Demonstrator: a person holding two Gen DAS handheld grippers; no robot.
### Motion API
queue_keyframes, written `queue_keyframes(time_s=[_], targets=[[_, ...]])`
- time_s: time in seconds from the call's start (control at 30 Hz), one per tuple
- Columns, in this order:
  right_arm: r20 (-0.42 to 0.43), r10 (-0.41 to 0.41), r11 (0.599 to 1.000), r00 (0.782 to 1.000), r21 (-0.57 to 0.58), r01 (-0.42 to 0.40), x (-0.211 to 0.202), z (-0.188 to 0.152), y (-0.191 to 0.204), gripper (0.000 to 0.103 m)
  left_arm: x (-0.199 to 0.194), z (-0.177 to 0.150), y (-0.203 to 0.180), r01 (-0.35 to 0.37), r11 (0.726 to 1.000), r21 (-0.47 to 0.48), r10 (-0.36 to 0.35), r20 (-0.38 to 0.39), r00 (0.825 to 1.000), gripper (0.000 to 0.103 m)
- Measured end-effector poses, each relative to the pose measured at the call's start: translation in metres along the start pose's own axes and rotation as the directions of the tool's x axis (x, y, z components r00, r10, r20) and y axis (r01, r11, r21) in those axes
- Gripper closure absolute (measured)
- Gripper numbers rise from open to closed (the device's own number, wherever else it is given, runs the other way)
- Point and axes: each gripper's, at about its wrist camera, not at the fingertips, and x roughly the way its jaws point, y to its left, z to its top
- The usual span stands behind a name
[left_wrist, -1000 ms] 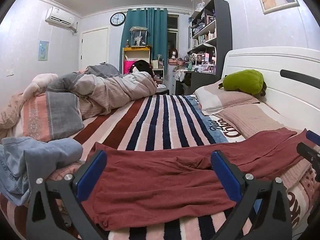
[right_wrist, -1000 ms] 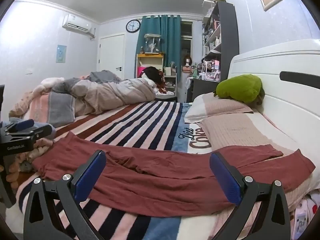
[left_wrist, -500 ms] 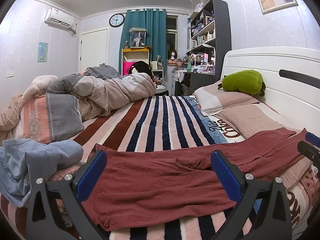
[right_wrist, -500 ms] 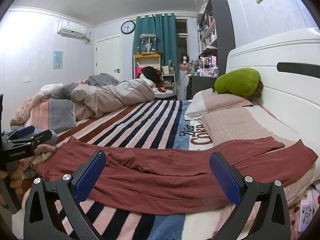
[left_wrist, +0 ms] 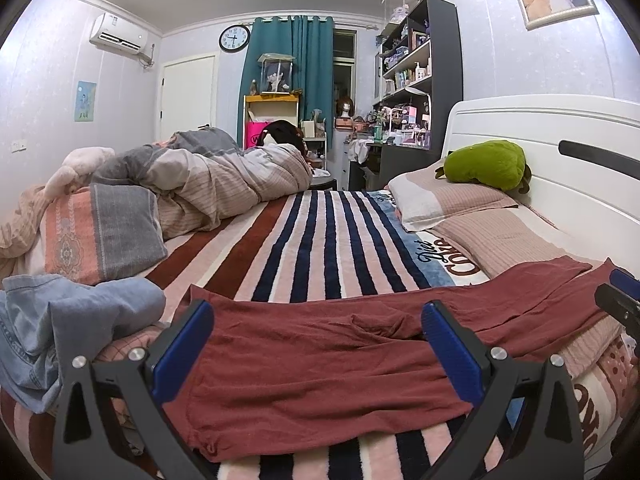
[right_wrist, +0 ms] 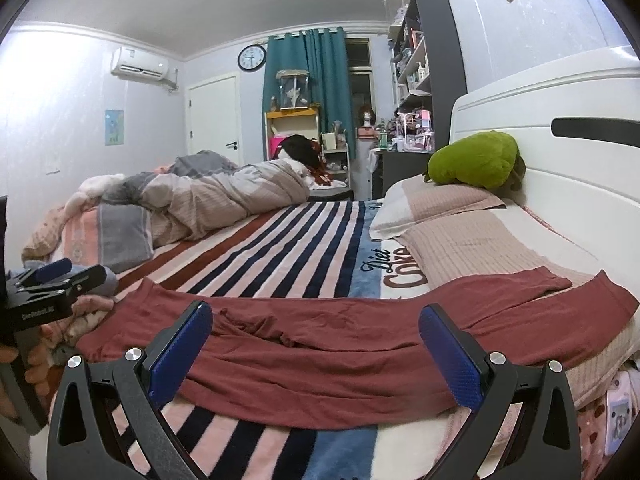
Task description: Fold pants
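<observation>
I see brick-red pants on a blanket striped navy, pink, white and rust. Blue pads on my black left gripper; green plush, teal curtain, light-blue denim at the blanket's left edge.

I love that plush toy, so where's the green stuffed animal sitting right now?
The green stuffed animal shows on the right of both views, resting on the far pillow against the white headboard, well beyond the red pants.

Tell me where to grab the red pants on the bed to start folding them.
Grip the red pants at the waistband edge near the left gripper and the leg ends by the right gripper, coming from the near bedside; they lie flat, spread sideways.
</observation>
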Motion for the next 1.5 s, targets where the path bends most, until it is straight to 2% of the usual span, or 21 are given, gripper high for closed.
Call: queue_keyframes(time_s=[0.13,0.33,0.37,0.47,0.53,0.6,0.67,0.73,0.83,0.9,0.97,1.07,1.17,1.27,1.33,1.37,1.43,1.47,1.5], targets=[[0.002,0.002,1.0,1.0,0.021,-0.002,0.001,-0.001,0.001,0.001,0.003,0.0,0.001,0.003,1.0,-0.001,-0.003,-0.009,1.0,0.0],[-0.068,0.024,1.0,0.997,0.01,-0.023,0.012,-0.011,0.004,0.002,0.013,-0.007,0.004,0.014,1.0,-0.013,-0.015,-0.06,0.998,0.001],[-0.08,0.025,1.0,0.996,0.005,-0.025,0.015,-0.014,0.004,0.003,0.017,-0.01,0.005,0.023,1.0,-0.02,-0.025,-0.082,0.996,0.001],[-0.115,0.032,0.999,0.993,0.029,-0.029,0.024,-0.026,0.002,0.02,0.027,-0.025,0.014,0.051,0.997,-0.055,-0.059,-0.153,0.986,0.001],[-0.171,0.054,0.996,0.984,0.082,-0.041,0.033,-0.041,-0.007,0.021,0.036,-0.042,0.024,0.052,0.994,-0.097,-0.073,-0.226,0.971,0.001],[-0.254,0.089,0.987,0.963,0.156,-0.05,0.042,-0.06,-0.018,0.023,0.047,-0.062,0.035,0.053,0.988,-0.147,-0.095,-0.3,0.949,0.001],[-0.294,0.089,0.98,0.952,0.196,-0.031,0.052,-0.079,-0.026,0.031,0.055,-0.081,0.044,0.046,0.98,-0.195,-0.114,-0.357,0.927,0.001],[-0.345,0.083,0.973,0.935,0.233,-0.001,0.061,-0.099,-0.033,0.038,0.064,-0.099,0.055,0.051,0.965,-0.259,-0.156,-0.404,0.901,0.002],[-0.397,0.099,0.956,0.912,0.292,0.024,0.069,-0.12,-0.043,0.04,0.074,-0.119,0.063,0.051,0.946,-0.319,-0.192,-0.43,0.882,0.004],[-0.414,0.126,0.936,0.902,0.351,0.03,0.071,-0.127,-0.048,0.04,0.078,-0.126,0.066,0.05,0.938,-0.342,-0.201,-0.423,0.883,0.005],[-0.41,0.139,0.916,0.902,0.4,0.041,0.077,-0.13,-0.054,0.04,0.08,-0.127,0.067,0.047,0.933,-0.357,-0.201,-0.408,0.891,0.005],[-0.38,0.144,0.879,0.914,0.473,0.058,0.093,-0.129,-0.063,0.04,0.086,-0.124,0.072,0.038,0.924,-0.38,-0.198,-0.392,0.899,0.005],[-0.382,0.113,0.865,0.917,0.491,0.098,0.104,-0.128,-0.076,0.04,0.093,-0.122,0.081,0.01,0.918,-0.397,-0.183,-0.4,0.898,0.006],[-0.385,0.069,0.863,0.921,0.485,0.138,0.113,-0.126,-0.085,0.044,0.099,-0.121,0.085,-0.02,0.917,-0.398,-0.154,-0.398,0.904,0.015],[-0.389,0.032,0.863,0.921,0.475,0.171,0.12,-0.125,-0.089,0.052,0.103,-0.12,0.086,-0.044,0.921,-0.387,-0.124,-0.4,0.908,0.03],[-0.397,0.014,0.859,0.918,0.474,0.192,0.122,-0.124,-0.093,0.059,0.105,-0.12,0.087,-0.058,0.924,-0.378,-0.109,-0.405,0.908,0.035],[-0.411,-0.006,0.852,0.912,0.476,0.22,0.123,-0.124,-0.098,0.07,0.107,-0.119,0.088,-0.08,0.928,-0.363,-0.083,-0.413,0.907,0.059],[-0.411,-0.012,0.852,0.911,0.473,0.225,0.122,-0.123,-0.099,0.079,0.108,-0.118,0.091,-0.085,0.931,-0.356,-0.077,-0.416,0.906,0.067],[-0.41,-0.019,0.853,0.912,0.469,0.228,0.122,-0.122,-0.1,0.089,0.108,-0.118,0.092,-0.087,0.933,-0.349,-0.071,-0.417,0.906,0.079]])
